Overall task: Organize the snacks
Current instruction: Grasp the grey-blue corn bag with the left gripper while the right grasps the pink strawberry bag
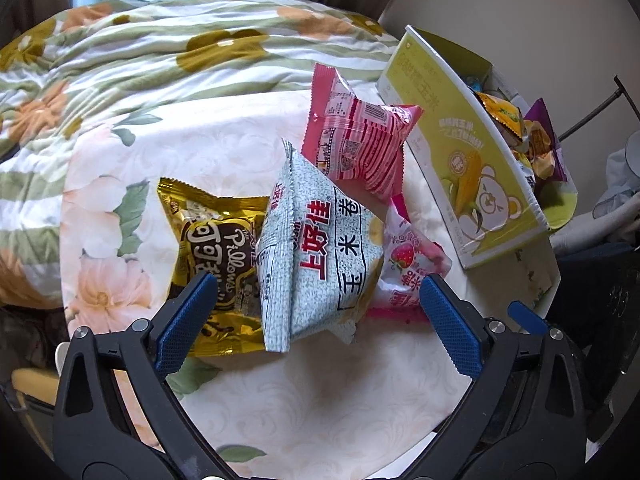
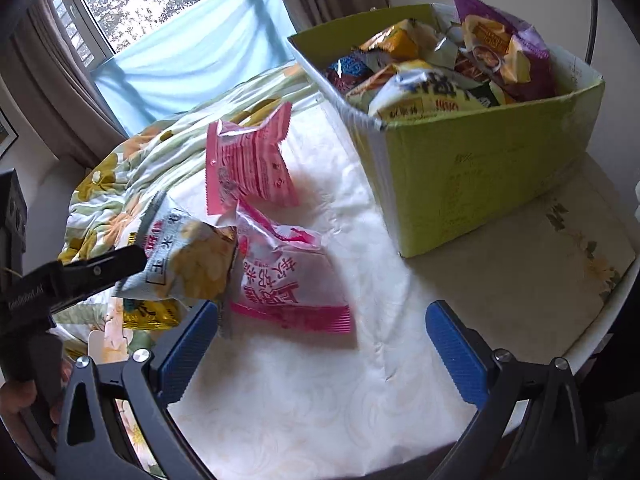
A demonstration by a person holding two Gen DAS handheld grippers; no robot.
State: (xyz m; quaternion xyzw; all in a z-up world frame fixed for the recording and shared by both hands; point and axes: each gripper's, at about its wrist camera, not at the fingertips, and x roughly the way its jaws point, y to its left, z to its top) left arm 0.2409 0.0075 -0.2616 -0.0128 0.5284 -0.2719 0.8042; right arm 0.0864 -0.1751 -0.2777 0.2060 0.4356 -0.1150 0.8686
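A grey-white snack bag with red lettering [image 1: 320, 256] lies on the round table, over a gold Pillows bag [image 1: 212, 248] and a pink-white strawberry bag [image 1: 408, 268]. A pink striped bag [image 1: 356, 140] lies behind them. My left gripper [image 1: 316, 292] is open, its blue pads either side of the grey-white bag. In the right wrist view my right gripper [image 2: 320, 320] is open and empty, just in front of the strawberry bag [image 2: 288, 276]; the grey-white bag [image 2: 188, 264] and pink striped bag [image 2: 252, 164] lie beyond. A green cardboard box [image 2: 472, 184] full of snacks stands at the right.
The table carries a white floral cloth [image 2: 320, 400]. A floral quilt [image 1: 140, 72] on a bed lies behind the table. The left gripper's black body [image 2: 60, 280] shows at the left of the right wrist view. The table edge [image 2: 600, 320] curves at the right.
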